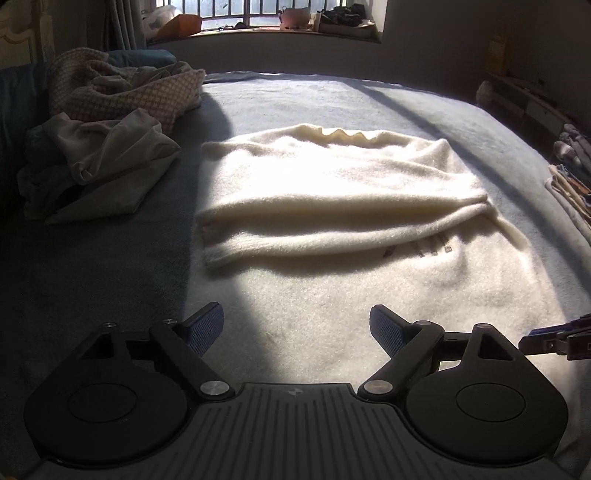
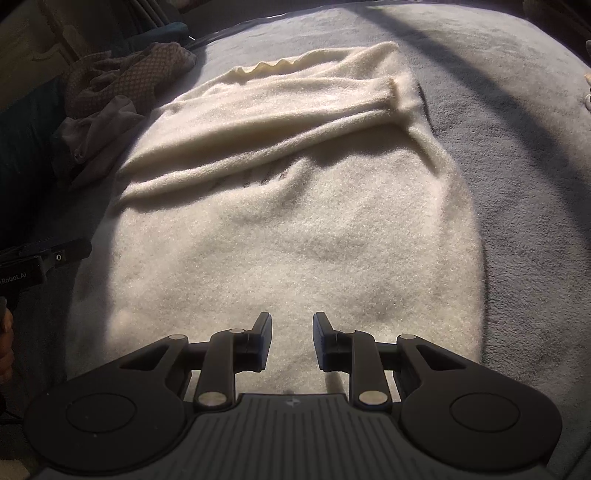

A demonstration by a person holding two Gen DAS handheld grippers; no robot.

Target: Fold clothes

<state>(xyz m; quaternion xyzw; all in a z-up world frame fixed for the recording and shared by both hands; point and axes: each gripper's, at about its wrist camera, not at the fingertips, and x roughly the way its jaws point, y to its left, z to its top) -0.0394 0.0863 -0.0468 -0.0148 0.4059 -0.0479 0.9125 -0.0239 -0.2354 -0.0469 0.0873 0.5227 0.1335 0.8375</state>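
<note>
A cream fuzzy sweater (image 1: 332,206) lies flat on the pale blue bed cover (image 1: 461,122), lit by sun. Both sleeves are folded across its chest, and one sleeve cuff (image 2: 397,86) shows at the far right in the right wrist view. My left gripper (image 1: 295,319) hovers over the sweater's near left part, its jaws wide apart and empty. My right gripper (image 2: 292,326) is over the near hem of the sweater (image 2: 295,229) with a narrow gap between its fingers; only the fabric below shows through that gap. Each gripper shows at the edge of the other's view, the right gripper (image 1: 554,339) and the left gripper's body (image 2: 44,258).
A heap of unfolded clothes lies at the left: a checked knit (image 1: 122,92) and a beige garment (image 1: 103,158). Folded clothes are stacked at the right edge (image 1: 570,177). A cluttered window sill (image 1: 258,29) runs behind the bed. A hand (image 2: 5,339) shows at the left edge.
</note>
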